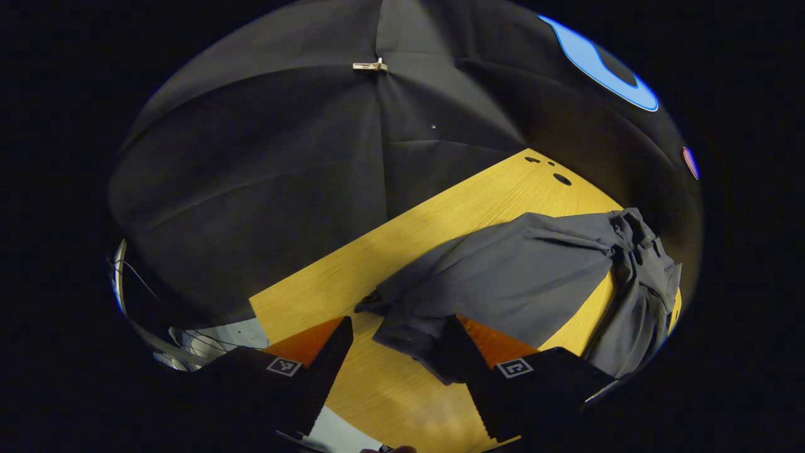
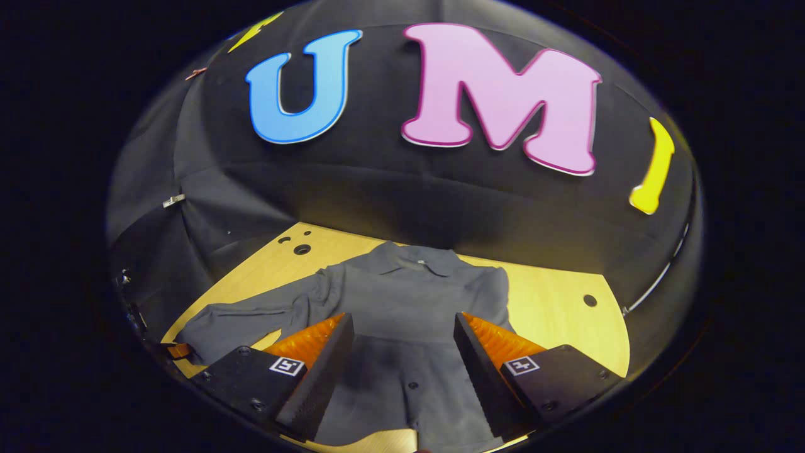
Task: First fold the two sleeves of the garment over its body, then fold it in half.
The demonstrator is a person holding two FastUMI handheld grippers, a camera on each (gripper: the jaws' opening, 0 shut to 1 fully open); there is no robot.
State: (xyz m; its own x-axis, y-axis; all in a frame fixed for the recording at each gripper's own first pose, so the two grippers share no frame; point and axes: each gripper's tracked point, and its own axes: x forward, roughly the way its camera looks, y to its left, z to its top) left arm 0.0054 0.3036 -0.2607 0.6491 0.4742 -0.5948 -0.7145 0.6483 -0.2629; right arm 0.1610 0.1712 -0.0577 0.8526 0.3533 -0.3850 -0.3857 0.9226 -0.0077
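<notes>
Dark grey button-front cloth shirt w/ collar (image 2: 402, 302) lies flat on the yellow wood-grain tabletop (image 2: 553, 302), collar toward the black cloth booth wall (image 2: 390, 195), front up, button placket running toward the camera in the right gripper view. One long sleeve (image 2: 245, 318) sticks out to that view's left, spread on the table, cuff near the table edge: not folded over the body yet. On the other side no sleeve lies out on the wood; can't tell whether it's tucked or hidden behind the gripper finger. In the left gripper view the same shirt (image 1: 516, 277) reads as rumpled, w/ a bunched ridge of cloth at its far end (image 1: 641, 264) and a cuff end near the fingers.

Progress, as a judgement: early stage. At least one sleeve fold is left, half-fold of the body clearly not done, as the body lies full length.

Right gripper (image 2: 402, 352): jaws wide apart, hovering above the shirt's lower body, nothing between them, no grip. Left gripper (image 1: 399, 358): jaws also wide apart, over bare tabletop just beside the sleeve end; one finger overlaps the cloth edge in view, but whether it touches, can't tell; it has hold of nothing.

Likely next: left gripper takes the outstretched sleeve's cuff.
</notes>
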